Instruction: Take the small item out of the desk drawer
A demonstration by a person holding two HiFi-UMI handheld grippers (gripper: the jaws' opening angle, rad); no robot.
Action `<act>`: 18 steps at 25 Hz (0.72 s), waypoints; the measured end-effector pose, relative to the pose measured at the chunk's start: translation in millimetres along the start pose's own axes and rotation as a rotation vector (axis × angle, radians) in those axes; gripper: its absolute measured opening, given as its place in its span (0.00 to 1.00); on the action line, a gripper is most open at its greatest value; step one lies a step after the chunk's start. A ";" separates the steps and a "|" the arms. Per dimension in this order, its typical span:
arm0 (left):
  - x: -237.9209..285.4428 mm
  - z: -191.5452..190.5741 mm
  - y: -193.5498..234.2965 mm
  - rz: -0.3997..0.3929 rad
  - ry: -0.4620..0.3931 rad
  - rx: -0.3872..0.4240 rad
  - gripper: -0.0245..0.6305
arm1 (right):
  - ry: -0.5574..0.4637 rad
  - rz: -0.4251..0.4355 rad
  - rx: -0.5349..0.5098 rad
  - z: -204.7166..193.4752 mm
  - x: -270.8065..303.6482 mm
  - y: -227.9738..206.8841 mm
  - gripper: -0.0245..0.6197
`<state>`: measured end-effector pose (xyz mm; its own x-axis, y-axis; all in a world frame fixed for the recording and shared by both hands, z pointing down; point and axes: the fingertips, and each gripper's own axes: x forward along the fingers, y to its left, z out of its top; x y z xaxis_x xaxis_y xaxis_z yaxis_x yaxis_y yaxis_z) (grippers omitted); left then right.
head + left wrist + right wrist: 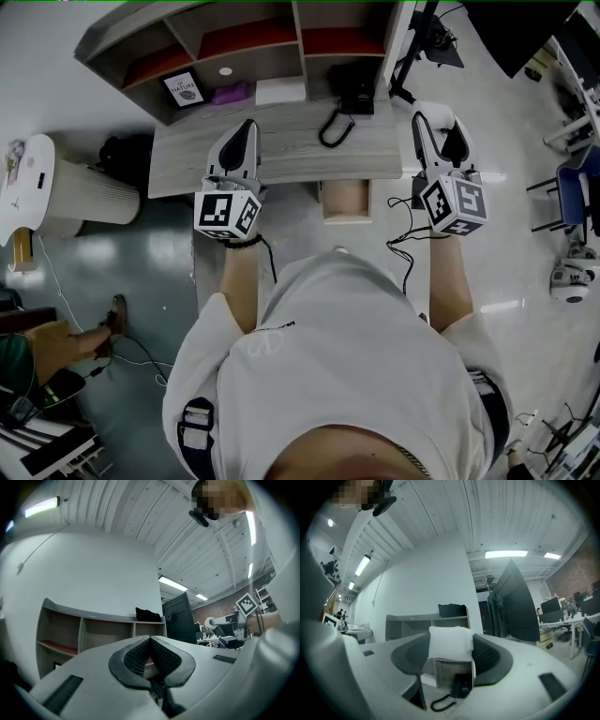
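A small white fluffy item (451, 643) sits between the pads of my right gripper (451, 653), which is shut on it. In the head view that gripper (439, 127) hovers over the right end of the grey wooden desk (281, 141), the white item (437, 111) showing at its tip. My left gripper (246, 129) hangs over the left part of the desk. In the left gripper view its jaws (150, 640) meet with nothing between them. A light wood drawer (345, 200) juts out under the desk's front edge, between my two arms.
A shelf hutch (234, 47) at the back of the desk holds a book (185, 89), a purple thing (230, 93) and a white box (280, 90). A black telephone (352, 98) sits beside them. A white cabinet (84, 192) stands left; another person's foot (114, 319) is nearby.
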<state>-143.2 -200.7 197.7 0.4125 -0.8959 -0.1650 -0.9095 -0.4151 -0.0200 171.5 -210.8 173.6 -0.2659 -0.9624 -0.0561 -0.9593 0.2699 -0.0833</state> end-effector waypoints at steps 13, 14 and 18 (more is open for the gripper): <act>0.5 0.5 5.2 0.016 -0.005 0.008 0.04 | 0.009 -0.013 0.044 -8.4 0.9 -13.7 0.45; 0.1 1.1 6.1 0.017 -0.006 0.008 0.04 | 0.008 -0.014 0.048 -8.2 0.8 -14.1 0.45; 0.1 0.8 8.5 0.019 -0.006 -0.003 0.04 | 0.009 -0.023 0.062 -6.1 0.4 -17.5 0.45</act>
<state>-150.9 -204.2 196.7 0.3948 -0.9027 -0.1713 -0.9171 -0.3984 -0.0140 187.6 -216.1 181.1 -0.2454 -0.9684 -0.0448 -0.9573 0.2493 -0.1460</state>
